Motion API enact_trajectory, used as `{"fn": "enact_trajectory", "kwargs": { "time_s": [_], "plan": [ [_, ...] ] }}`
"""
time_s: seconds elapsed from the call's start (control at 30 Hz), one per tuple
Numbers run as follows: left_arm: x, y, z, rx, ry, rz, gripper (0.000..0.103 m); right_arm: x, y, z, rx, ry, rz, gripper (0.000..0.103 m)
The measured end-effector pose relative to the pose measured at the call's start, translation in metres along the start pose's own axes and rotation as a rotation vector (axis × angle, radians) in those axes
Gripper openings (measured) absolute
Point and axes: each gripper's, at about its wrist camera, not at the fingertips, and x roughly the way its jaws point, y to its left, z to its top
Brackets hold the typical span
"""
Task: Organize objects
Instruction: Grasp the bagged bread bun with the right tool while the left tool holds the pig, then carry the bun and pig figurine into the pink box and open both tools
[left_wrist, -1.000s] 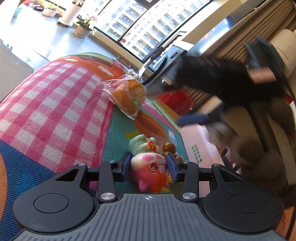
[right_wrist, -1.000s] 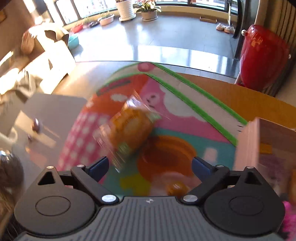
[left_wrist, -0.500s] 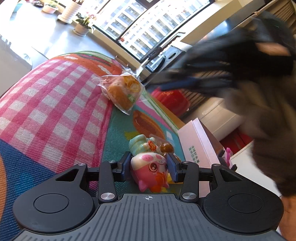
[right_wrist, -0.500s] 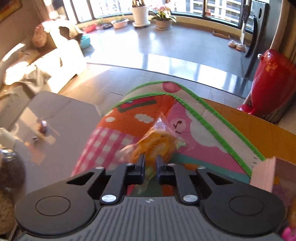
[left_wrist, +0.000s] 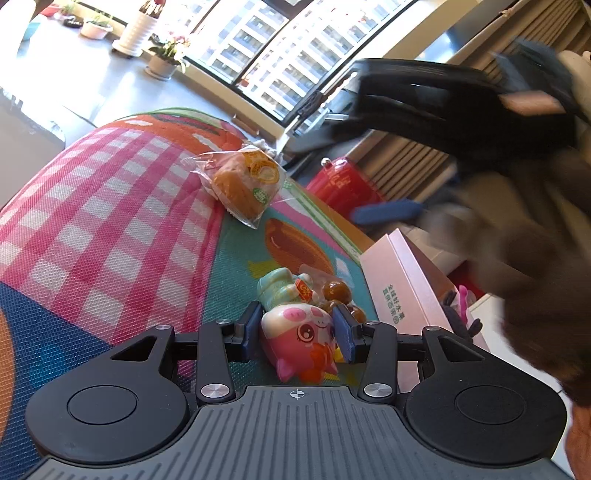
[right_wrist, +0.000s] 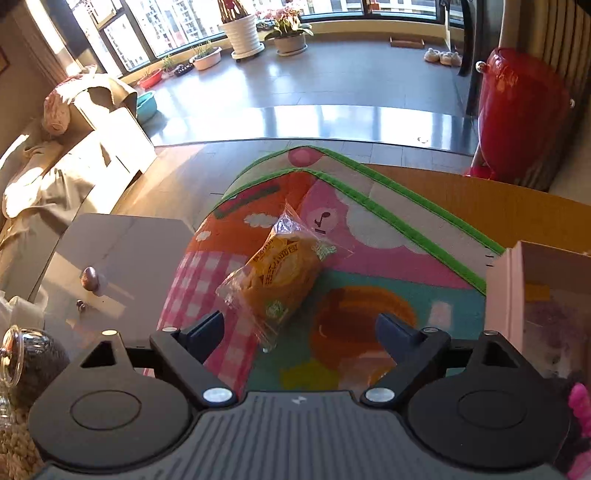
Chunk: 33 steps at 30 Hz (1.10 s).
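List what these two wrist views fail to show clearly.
- Right gripper in the left wrist view: motion-blurred.
- Pink box contents in the right wrist view: cut by the frame edge, washed out.
- Pig toy underside: hidden by the left gripper body.
- Small print on the bread packet: too small to read.

Sunlit rm, big windows (right_wrist: 177, 26)
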Motion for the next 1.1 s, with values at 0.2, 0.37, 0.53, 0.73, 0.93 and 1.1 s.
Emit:
{"fn": "enact_trajectory", "kwargs": {
  "time_s": [0.2, 0.37, 0.53, 0.73, 0.93, 1.1],
  "plan": [
    [0.001, 0.003, 0.001, -0.011, -0.001, -0.013, 0.046, 0.07, 0.02, 0.032, -0.007, 0.075, -0.04, 0.093],
    [0.002, 0.005, 0.002, -0.018, 0.0, -0.021, 0.046, 0.094, 0.029, 0.039, -0.059, 0.065, -0.123, 0.069],
    [0.0, 0.008, 0.003, -0.024, 0.002, -0.028, 0.046, 0.063, 0.021, 0.028, -0.061, 0.071, -0.035, 0.053],
    [-0.001, 0.012, 0.004, -0.04, 0.004, -0.042, 0.046, -0.047, 0.002, -0.027, -0.144, -0.043, 0.076, 0.053],
    [-0.001, 0.011, 0.005, -0.018, 0.005, -0.021, 0.046, -0.147, -0.042, -0.123, -0.194, -0.176, 0.062, 0.053],
    [-0.008, -0.018, -0.002, 0.075, 0.023, 0.058, 0.045, -0.162, -0.083, -0.211, -0.189, -0.183, -0.055, 0.053]
  ]
}}
